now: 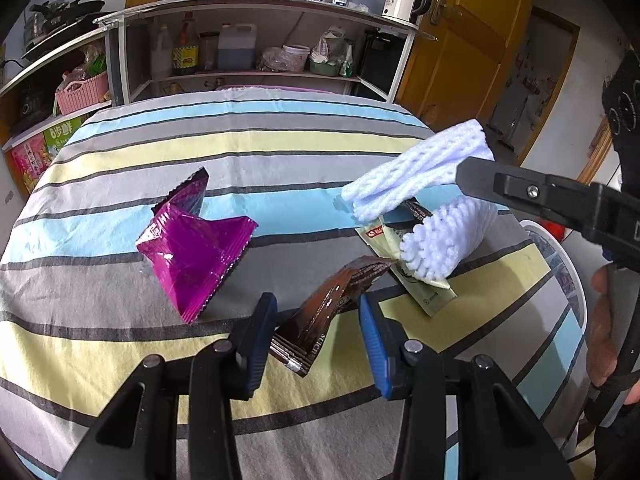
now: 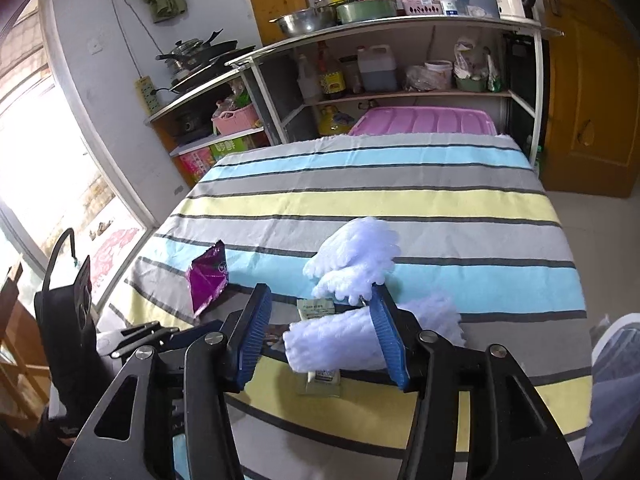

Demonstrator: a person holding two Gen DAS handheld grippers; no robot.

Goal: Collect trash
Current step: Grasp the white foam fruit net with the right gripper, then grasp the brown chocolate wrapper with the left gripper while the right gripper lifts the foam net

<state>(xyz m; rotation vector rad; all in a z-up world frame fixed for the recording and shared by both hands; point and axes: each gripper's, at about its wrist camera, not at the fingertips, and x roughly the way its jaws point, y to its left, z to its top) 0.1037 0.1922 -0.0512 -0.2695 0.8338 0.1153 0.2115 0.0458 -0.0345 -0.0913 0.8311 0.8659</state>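
On the striped tablecloth (image 1: pixel 240 148) lie a crumpled purple wrapper (image 1: pixel 196 252), a brown wrapper (image 1: pixel 320 316), a pale green packet (image 1: pixel 424 292) and two white foam nets (image 1: pixel 416 172) (image 1: pixel 444 240). My left gripper (image 1: pixel 318 344) is open, its fingers on either side of the brown wrapper's near end. In the right wrist view my right gripper (image 2: pixel 320 340) is open above a rolled foam net (image 2: pixel 332 340) that lies over the green packet (image 2: pixel 320 380). A second foam net (image 2: pixel 356 260) stands just beyond it. The purple wrapper (image 2: pixel 210 276) lies to the left.
A white bin (image 1: pixel 560 264) stands at the table's right edge. A shelf unit (image 2: pixel 400 80) with bottles, bowls and a kettle stands behind the table, with a pink lid (image 2: pixel 424 120) below it. A yellow door (image 2: pixel 588 80) is at the right.
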